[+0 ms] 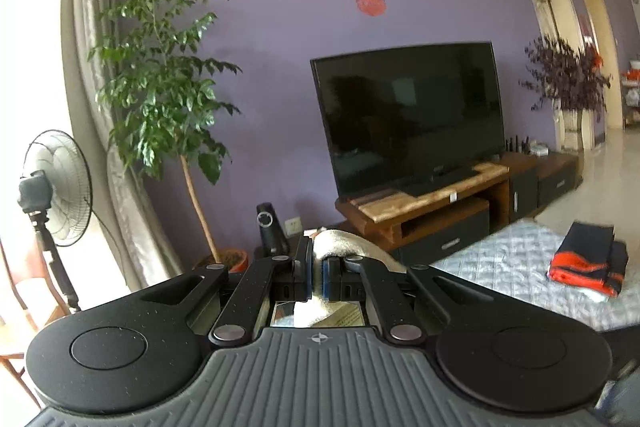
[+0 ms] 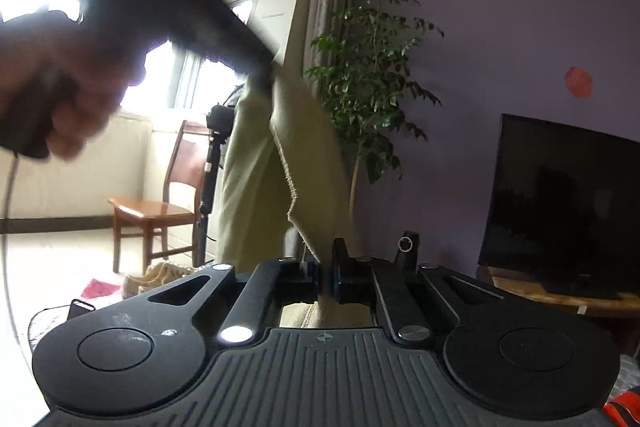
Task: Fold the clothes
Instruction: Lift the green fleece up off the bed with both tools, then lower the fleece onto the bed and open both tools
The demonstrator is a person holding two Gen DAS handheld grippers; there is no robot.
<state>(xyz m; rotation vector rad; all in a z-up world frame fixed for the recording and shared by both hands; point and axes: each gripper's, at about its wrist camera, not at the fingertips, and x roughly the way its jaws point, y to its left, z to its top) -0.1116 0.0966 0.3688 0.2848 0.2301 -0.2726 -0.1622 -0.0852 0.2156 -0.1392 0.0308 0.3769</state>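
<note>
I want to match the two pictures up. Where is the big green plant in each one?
Left wrist view: the green plant stands at the left, between the curtain and the TV.
Right wrist view: the plant is at centre right, just behind the hanging beige cloth.
Shared landmark: the red round spot on the purple wall, up to the right of the plant in both.

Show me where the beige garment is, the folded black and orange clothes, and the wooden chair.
beige garment [image 2: 256, 163]: right wrist view, on the hanging cloth's middle.
folded black and orange clothes [image 1: 586, 259]: left wrist view, on the stack's top.
wooden chair [image 2: 150, 207]: right wrist view, on the seat.
</note>
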